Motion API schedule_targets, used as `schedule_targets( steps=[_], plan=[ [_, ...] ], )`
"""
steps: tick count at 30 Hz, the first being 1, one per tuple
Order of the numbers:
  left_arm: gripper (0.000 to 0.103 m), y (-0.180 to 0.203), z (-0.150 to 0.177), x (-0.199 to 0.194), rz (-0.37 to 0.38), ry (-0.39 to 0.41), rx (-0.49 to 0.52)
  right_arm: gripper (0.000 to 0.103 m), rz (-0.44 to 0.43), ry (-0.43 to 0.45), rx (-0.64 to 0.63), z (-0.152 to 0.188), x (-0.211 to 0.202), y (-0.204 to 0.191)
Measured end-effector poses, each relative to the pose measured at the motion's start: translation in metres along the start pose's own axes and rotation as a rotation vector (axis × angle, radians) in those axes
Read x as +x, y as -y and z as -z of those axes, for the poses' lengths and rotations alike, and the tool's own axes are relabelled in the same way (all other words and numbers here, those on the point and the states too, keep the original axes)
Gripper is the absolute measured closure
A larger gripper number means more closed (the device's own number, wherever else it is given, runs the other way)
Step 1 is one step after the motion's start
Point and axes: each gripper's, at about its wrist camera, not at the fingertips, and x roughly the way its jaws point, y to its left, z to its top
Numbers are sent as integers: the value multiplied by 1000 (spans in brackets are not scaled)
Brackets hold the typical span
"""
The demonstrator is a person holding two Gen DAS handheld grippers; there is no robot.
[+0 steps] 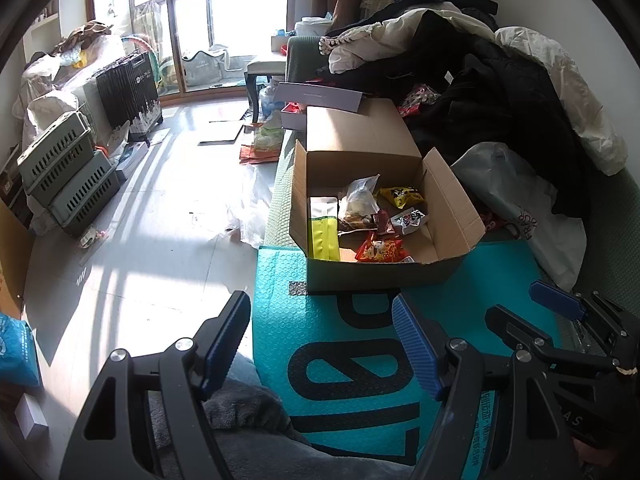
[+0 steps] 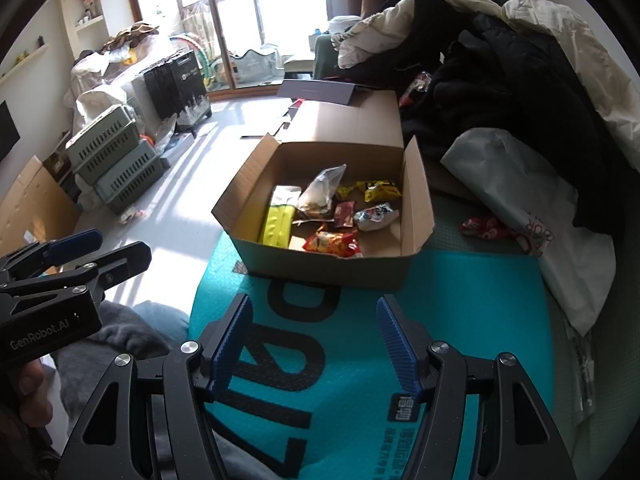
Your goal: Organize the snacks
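Here, cardboard box [image 2: 328, 268] flaps open, yellow packet [image 2: 276, 222] lengthwise

The left gripper [image 2: 74, 276] carries the white words "Gen.Robot.AI" on its black body, seen at the left side of the right wrist view. The teal bag [image 2: 360, 320] under both grippers shows very large black characters, upside down, which I cannot read with certainty, and small white Chinese print that is too small to read. On the white plastic bag [image 2: 552, 240], to the right of the right gripper, stand red letters, partly hidden; only "FR" can be read.
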Motion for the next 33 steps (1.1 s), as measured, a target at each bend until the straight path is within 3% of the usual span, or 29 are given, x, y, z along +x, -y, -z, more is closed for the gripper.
schedule_targets(
  steps=[33],
  plan=[
    [30,-3,2,2,-15,-8,3,38,9,-18,-7,0,5,1]
  ],
)
